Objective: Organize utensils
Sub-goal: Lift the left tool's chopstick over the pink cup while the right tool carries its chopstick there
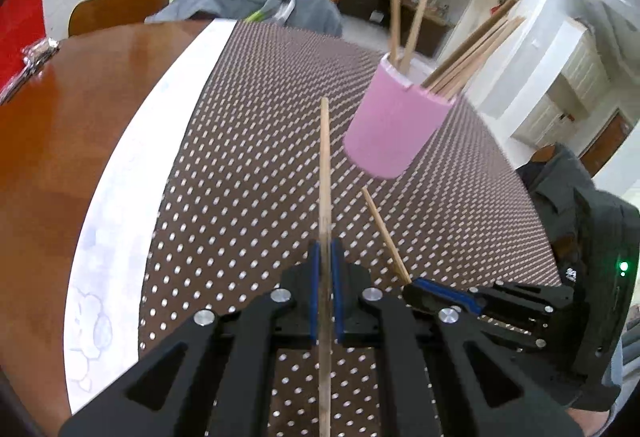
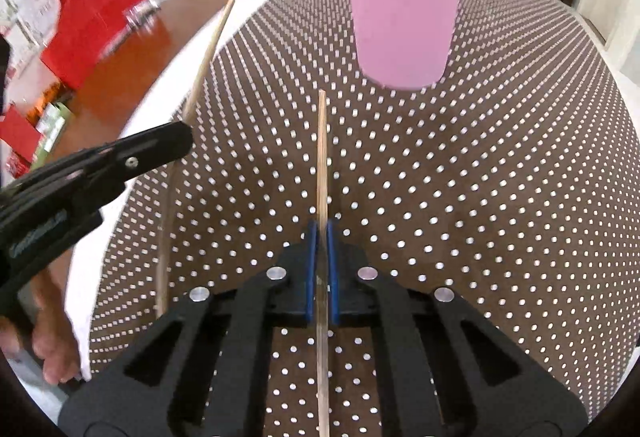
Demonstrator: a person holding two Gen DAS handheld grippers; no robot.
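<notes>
Brown dotted matting (image 1: 248, 141) covers the glossy wooden table (image 1: 60, 125), and from the left wrist the left gripper (image 1: 326, 297) is clamped on a slim wooden chopstick (image 1: 325, 165) aimed beside the pink cylindrical holder (image 1: 394, 125), which bristles with wooden sticks (image 1: 472, 57). From the right wrist, the right gripper (image 2: 322, 277) likewise pinches its own chopstick (image 2: 322, 157) just short of the holder (image 2: 404, 17).

The cup (image 2: 404, 17) stands on the dotted mat (image 2: 500, 177) with several sticks (image 1: 472, 57) in it; before the cup, each gripper's chopstick (image 2: 322, 173) points toward it, the left one (image 2: 200, 77) further left
</notes>
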